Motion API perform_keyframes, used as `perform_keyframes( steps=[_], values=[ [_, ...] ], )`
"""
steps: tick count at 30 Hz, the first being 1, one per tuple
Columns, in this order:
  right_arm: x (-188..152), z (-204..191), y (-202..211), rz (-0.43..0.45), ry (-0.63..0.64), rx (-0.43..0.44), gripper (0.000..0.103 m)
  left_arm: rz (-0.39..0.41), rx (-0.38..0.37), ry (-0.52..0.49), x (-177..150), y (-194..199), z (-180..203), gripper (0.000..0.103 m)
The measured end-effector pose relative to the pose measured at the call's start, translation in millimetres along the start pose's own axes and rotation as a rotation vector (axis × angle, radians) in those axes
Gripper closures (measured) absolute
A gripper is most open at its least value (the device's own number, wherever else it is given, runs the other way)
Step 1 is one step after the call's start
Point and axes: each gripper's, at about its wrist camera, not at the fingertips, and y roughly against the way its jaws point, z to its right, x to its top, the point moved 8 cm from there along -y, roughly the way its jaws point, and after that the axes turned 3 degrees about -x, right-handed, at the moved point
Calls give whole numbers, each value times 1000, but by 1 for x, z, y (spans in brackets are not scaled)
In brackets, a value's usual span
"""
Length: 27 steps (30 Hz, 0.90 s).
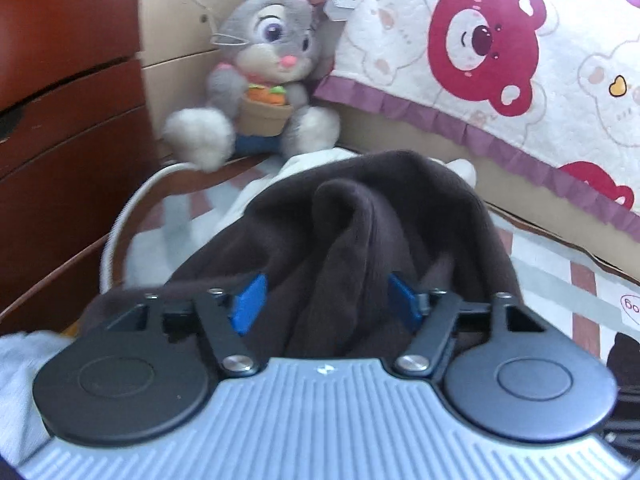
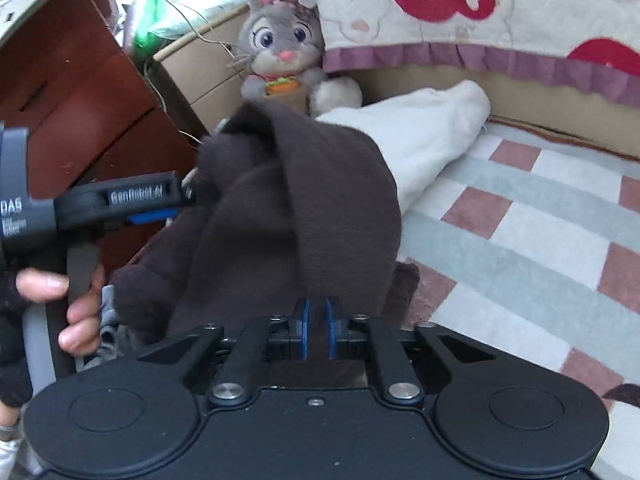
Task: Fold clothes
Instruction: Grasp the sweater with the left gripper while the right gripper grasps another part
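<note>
- Checked bedding [image 2: 520, 216] in pale blue, white and dusty pink covers the bed, and everything below is placed against the plush rabbit [image 1: 264, 76] sitting at its head.
- Left of the rabbit stands a reddish wooden cabinet [image 1: 68, 120], with a pale drawer unit [image 1: 176, 32] just behind the rabbit's shoulder.
- One person's hand [image 2: 76, 304] grips the handle of the left gripper [image 1: 324, 300], down and left of the rabbit; its blue pads sit apart with a thick fold of the dark brown garment [image 1: 360, 232] bulging between them, and I cannot tell whether they press on it.
- That brown garment lies heaped on the bed directly in front of the rabbit, over one white garment [image 2: 420, 128] that pokes out toward the right.
- It looks soft, thick and light, probably fleece: floppy, not slippery. I would take it by a hem or edge rather than the bunched middle.
- Right gripper [image 2: 316, 330], in front of the rabbit, has its pads nearly together, pinching a brown fold.
- Right of the rabbit hangs one quilt [image 1: 540, 60] printed with red bears, frilled in purple.
- Count: two grippers, two garments, one rabbit.
</note>
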Motion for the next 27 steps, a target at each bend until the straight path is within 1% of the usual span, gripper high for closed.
perform_keyframes(
  steps=[1, 2, 4, 5, 6, 7, 8, 9, 10, 11, 12, 13, 14, 16, 17, 18, 21, 24, 26, 27],
  values=[
    [0, 5, -4, 6, -22, -11, 58, 4, -9, -8, 3, -9, 0, 19],
    [0, 10, -8, 14, -52, -18, 35, 7, -16, -17, 5, -18, -1, 16],
    [-1, 19, -18, 24, -125, -24, 19, 0, -9, -39, 6, -34, -3, 15],
    [-3, 23, -25, 22, -168, -21, 17, -12, -18, -42, 4, -40, -2, 15],
    [-6, 27, -33, 12, -210, -10, 16, -29, -50, -33, 2, -43, -1, 17],
    [-8, 30, -45, -8, -253, 3, 13, -48, -91, -10, -1, -45, -1, 24],
    [-12, 34, -56, -36, -298, 12, 13, -77, -140, 32, -4, -49, -1, 32],
    [-16, 37, -67, -66, -345, 16, 13, -113, -184, 85, -9, -52, -4, 52],
    [-19, 40, -73, -86, -387, 16, 26, -139, -197, 143, -12, -55, -9, 67],
    [-17, 38, -66, -69, -405, 24, 65, -141, -198, 177, -14, -54, -14, 72],
    [-12, 33, -52, -22, -403, 44, 75, -136, -196, 202, -15, -52, -18, 75],
    [-6, 27, -36, 29, -389, 61, 86, -98, -181, 179, -13, -45, -20, 77],
    [0, 21, -18, 81, -358, 74, 94, -63, -163, 154, -11, -38, -20, 77],
    [13, 13, 16, 163, -300, 68, 95, -13, -105, 73, -7, -22, -15, 77],
    [18, 11, 31, 197, -263, 50, 95, -1, -96, 55, -5, -14, -12, 77],
    [23, 11, 43, 226, -231, 29, 95, 10, -106, 53, -4, -6, -8, 77],
    [35, 17, 76, 299, -155, -40, 96, 63, -170, 71, 1, 18, 5, 78],
    [45, 30, 111, 367, -122, -92, 96, 109, -214, 72, 5, 41, 21, 78],
    [49, 35, 138, 409, -108, -122, 96, 144, -256, 77, 10, 58, 35, 78],
    [53, 36, 151, 428, -97, -148, 96, 158, -271, 57, 11, 66, 45, 78]
  ],
)
